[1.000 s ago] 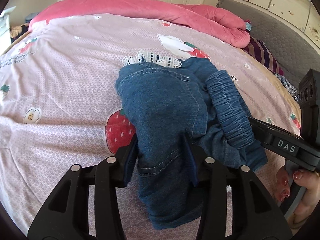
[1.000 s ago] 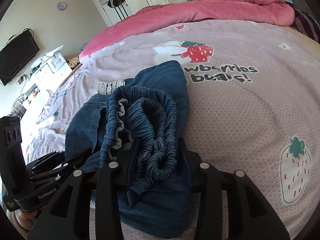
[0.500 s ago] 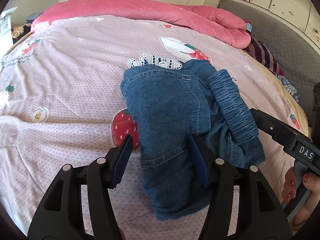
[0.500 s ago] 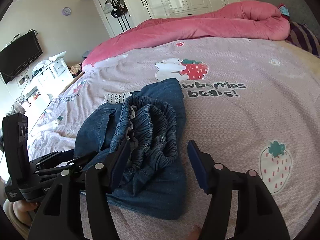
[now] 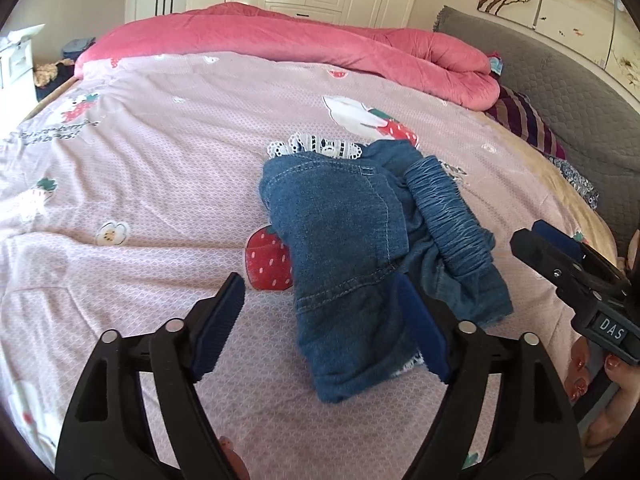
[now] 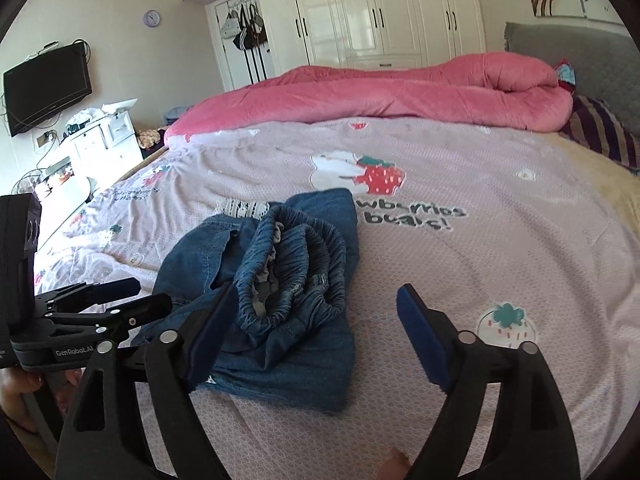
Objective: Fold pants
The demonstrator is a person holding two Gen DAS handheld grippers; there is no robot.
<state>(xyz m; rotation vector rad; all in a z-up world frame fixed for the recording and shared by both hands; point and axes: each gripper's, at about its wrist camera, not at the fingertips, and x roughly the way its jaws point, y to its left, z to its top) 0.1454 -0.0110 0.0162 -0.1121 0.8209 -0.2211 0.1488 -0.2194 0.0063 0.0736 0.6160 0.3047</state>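
Small blue denim pants (image 5: 352,236) lie folded in a compact bundle on the pink strawberry bedspread (image 5: 160,184). Their elastic waistband (image 5: 448,212) bunches on the right side, and white lace trim (image 5: 316,146) shows at the far edge. My left gripper (image 5: 320,316) is open and empty, raised just in front of the bundle. In the right wrist view the pants (image 6: 280,280) lie left of centre, waistband (image 6: 292,264) on top. My right gripper (image 6: 312,324) is open and empty above the bundle's near edge. Each gripper shows in the other's view, the right (image 5: 576,276) and the left (image 6: 92,312).
A rolled pink quilt (image 5: 320,52) lies along the far side of the bed. A grey headboard (image 5: 560,92) and a striped pillow (image 5: 524,120) are on the right. White wardrobes (image 6: 380,12), a wall TV (image 6: 44,88) and a white dresser (image 6: 100,136) stand beyond the bed.
Both grippers let go of the denim, opened wide and pulled back and up from the bundle. The pants now rest on the bed by themselves.
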